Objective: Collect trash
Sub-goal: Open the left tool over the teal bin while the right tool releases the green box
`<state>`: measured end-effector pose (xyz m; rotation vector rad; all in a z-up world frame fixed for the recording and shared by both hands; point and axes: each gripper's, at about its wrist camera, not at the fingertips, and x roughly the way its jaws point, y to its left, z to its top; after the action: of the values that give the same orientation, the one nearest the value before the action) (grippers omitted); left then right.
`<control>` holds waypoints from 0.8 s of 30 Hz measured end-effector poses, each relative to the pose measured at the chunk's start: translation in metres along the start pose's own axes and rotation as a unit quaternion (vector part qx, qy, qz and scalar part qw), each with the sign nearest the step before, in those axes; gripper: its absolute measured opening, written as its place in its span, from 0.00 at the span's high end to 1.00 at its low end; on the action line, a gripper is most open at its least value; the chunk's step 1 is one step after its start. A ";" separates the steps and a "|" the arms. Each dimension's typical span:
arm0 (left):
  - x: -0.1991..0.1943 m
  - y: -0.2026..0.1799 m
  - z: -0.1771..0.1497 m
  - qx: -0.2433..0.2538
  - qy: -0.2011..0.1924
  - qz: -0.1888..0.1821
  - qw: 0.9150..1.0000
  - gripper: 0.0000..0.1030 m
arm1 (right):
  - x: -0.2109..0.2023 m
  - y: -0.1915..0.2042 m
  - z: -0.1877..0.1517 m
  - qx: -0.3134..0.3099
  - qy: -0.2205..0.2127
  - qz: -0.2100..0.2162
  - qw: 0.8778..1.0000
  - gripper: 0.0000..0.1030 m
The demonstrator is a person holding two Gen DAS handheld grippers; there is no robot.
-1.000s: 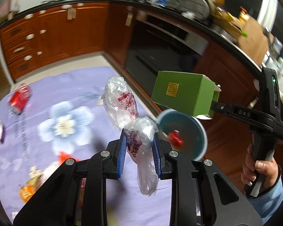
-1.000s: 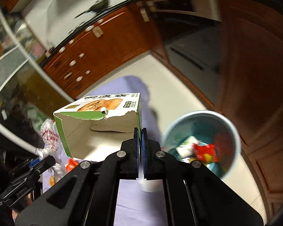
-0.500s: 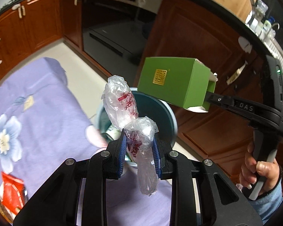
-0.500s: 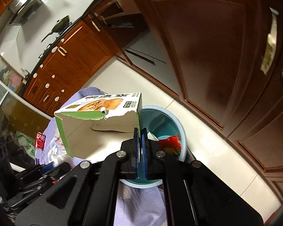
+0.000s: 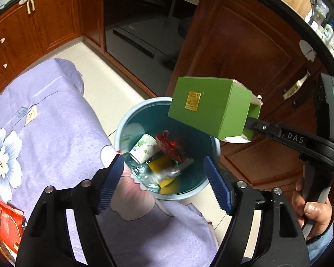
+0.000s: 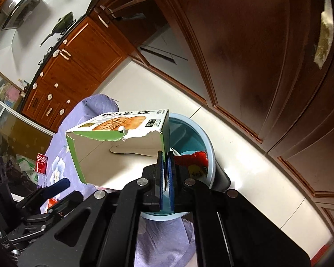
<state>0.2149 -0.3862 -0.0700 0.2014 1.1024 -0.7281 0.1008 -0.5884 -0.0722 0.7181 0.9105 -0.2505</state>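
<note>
— Gone from the left gripper (image 5: 164, 182) is the crumpled plastic bag it pinched a second ago: its jaws have just been opening and now stand spread wide with nothing between them, low in the frame over the blue bin (image 5: 122, 131).

— So the bag dropped?

— Likely; a clear blurred shape lies among the paper cup (image 5: 143, 148) and red wrapper (image 5: 169, 145) inside, so that piece looks collected.

— And the other hand?

— The right gripper (image 6: 164, 173) has its pads pressed together on one wall of the green box (image 6: 122, 142), held above the bin's rim at centre frame. Its long axis runs along the fingers, torn open end facing the camera, closed end pointing away. A red packet (image 5: 9, 220) waits on the purple cloth (image 5: 55, 122), lower left
</note>
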 end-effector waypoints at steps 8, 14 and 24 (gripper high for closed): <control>-0.007 0.014 -0.007 -0.013 -0.006 0.011 1.000 0.08 | 0.015 0.009 -0.008 -0.008 0.020 -0.010 1.000 0.39; -0.017 0.021 -0.014 -0.019 -0.007 0.011 1.000 0.08 | 0.013 0.020 -0.008 -0.013 0.020 -0.022 0.999 0.26; -0.045 0.038 -0.028 -0.040 -0.031 0.008 0.999 0.07 | 0.004 0.048 -0.017 -0.037 0.022 -0.032 0.999 0.24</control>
<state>0.2070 -0.3243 -0.0515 0.1181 1.0677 -0.6705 0.1158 -0.5409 -0.0606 0.6285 0.9801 -0.2581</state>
